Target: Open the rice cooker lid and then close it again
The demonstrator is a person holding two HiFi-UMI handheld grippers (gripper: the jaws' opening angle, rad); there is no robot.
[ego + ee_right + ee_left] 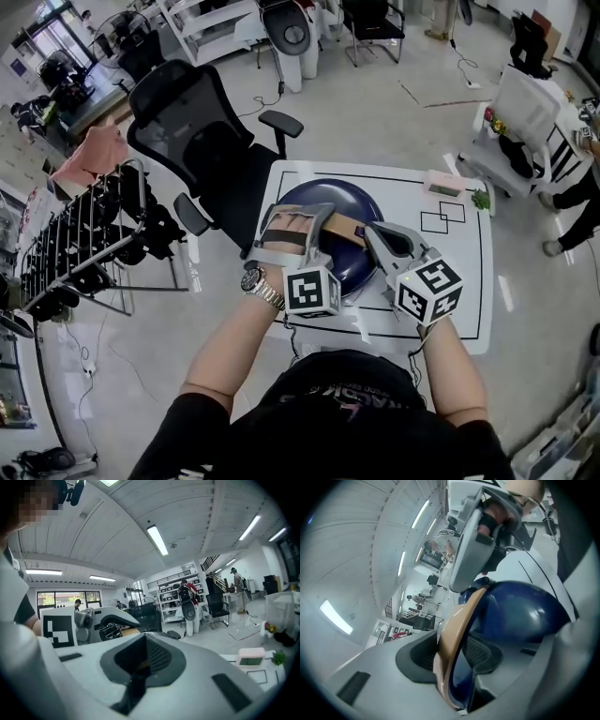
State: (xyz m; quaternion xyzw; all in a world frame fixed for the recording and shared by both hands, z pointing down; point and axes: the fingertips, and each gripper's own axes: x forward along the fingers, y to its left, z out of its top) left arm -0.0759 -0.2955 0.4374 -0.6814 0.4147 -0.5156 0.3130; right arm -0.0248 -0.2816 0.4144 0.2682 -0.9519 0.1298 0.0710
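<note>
- The rice cooker (319,195), a dark blue dome, sits in the middle of the white table (469,281), inside its black outline, with the lid down.
- A tan handle (345,228) arches across the cooker's top from left to right.
- The left gripper (298,217) reaches over the near left of the dome. The head view hides its tips behind its own frame. The left gripper view shows the jaws partway apart and clamped on the tan handle (457,634), with the blue lid (520,611) just beyond.
- The right gripper (368,228) lies at the handle's right end. The right gripper view shows its jaws (143,660) pressed together with only a tan sliver in the slit. I cannot tell whether it is pinched.
- A wristwatch (255,281) shows on the left wrist, in the head view only.
- A small pink box (442,184) and a green sprig (480,199) lie at the table's far right.
- A black office chair (202,141) stands far left of the table.
</note>
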